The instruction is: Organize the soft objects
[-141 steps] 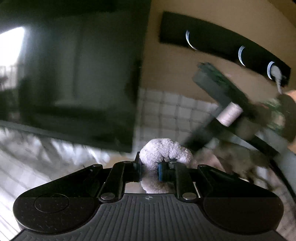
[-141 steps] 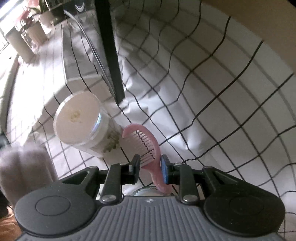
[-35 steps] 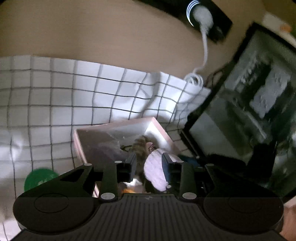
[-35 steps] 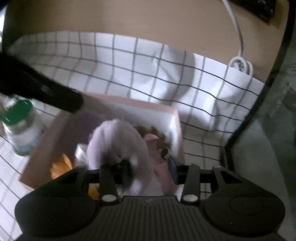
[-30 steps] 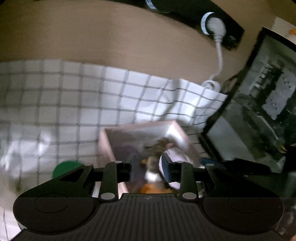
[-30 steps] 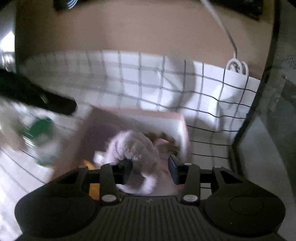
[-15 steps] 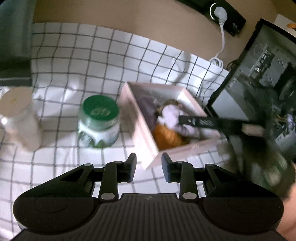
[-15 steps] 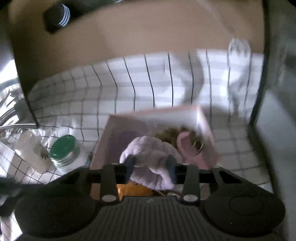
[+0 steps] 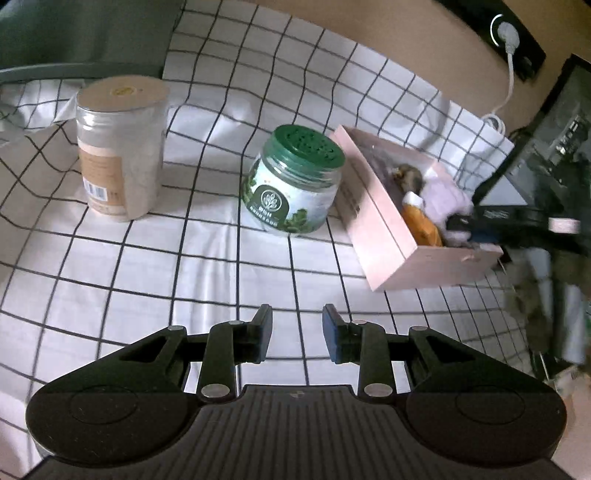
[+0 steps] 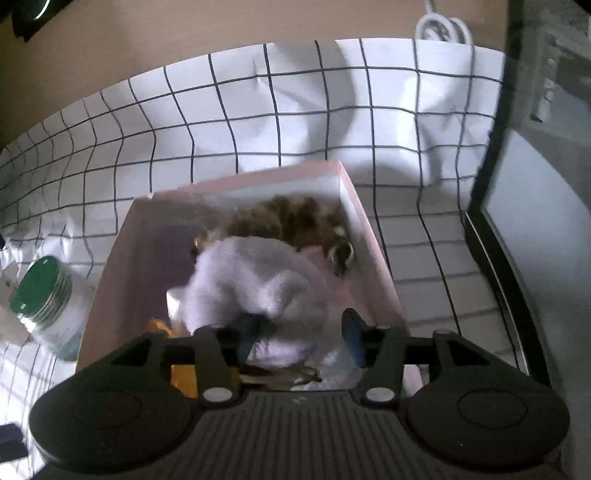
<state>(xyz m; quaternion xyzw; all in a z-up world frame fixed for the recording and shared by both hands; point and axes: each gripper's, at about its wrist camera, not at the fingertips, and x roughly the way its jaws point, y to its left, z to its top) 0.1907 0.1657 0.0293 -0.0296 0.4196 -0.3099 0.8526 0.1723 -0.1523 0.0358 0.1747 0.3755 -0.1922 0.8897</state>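
Two jars (image 9: 291,181) stood beside one pink box (image 9: 376,229); left gripper (image 9: 297,338) jaws spread empty, right gripper (image 10: 299,332) jaws just opening around the lilac plush (image 10: 255,280).

- white tablecloth with a black grid (image 9: 207,258), covers everything
- clear plastic canister, tan lid (image 9: 120,146), up at 10 o'clock
- green-lidded glass jar (image 9: 293,181), around 12
- black wall socket strip with a white plug (image 9: 508,35), at 1 o'clock

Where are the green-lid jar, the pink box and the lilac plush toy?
green-lid jar (image 9: 309,147), left wrist view, on its green lid.
pink box (image 9: 373,221), left wrist view, on its long outer side wall.
lilac plush toy (image 10: 258,280), right wrist view, on its fluffy body inside the box.
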